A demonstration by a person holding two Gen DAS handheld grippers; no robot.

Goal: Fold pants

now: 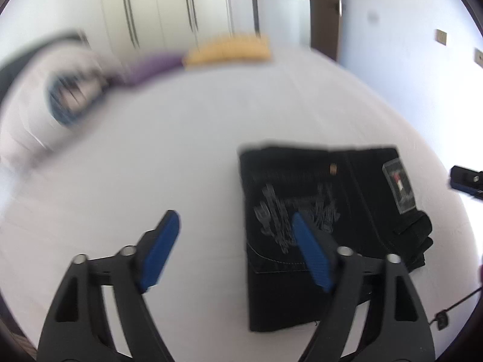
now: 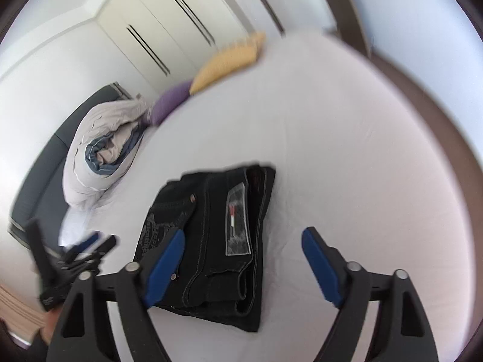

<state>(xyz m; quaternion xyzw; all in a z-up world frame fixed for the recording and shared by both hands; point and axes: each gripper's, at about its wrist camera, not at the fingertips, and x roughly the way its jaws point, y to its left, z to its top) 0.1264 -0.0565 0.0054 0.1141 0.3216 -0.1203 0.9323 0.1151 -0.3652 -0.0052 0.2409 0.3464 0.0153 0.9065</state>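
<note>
The black pants (image 1: 326,211) lie folded into a compact rectangle on the white bed, embroidered back pocket and a clear-wrapped tag facing up. They also show in the right wrist view (image 2: 211,235). My left gripper (image 1: 235,223) is open and empty, held above the pants' left edge, its right finger over the fabric. My right gripper (image 2: 243,244) is open and empty, held above the near part of the pants. The left gripper (image 2: 90,244) shows at the left of the right wrist view. The right gripper's tip (image 1: 466,179) shows at the right edge of the left wrist view.
The white bed sheet (image 2: 347,150) spreads all around the pants. A rolled pale duvet (image 2: 99,150) lies at the far left, with a purple pillow (image 2: 170,99) and a yellow pillow (image 2: 229,60) beyond. White wardrobes (image 2: 169,21) stand behind. The bed's dark frame (image 2: 434,114) runs along the right.
</note>
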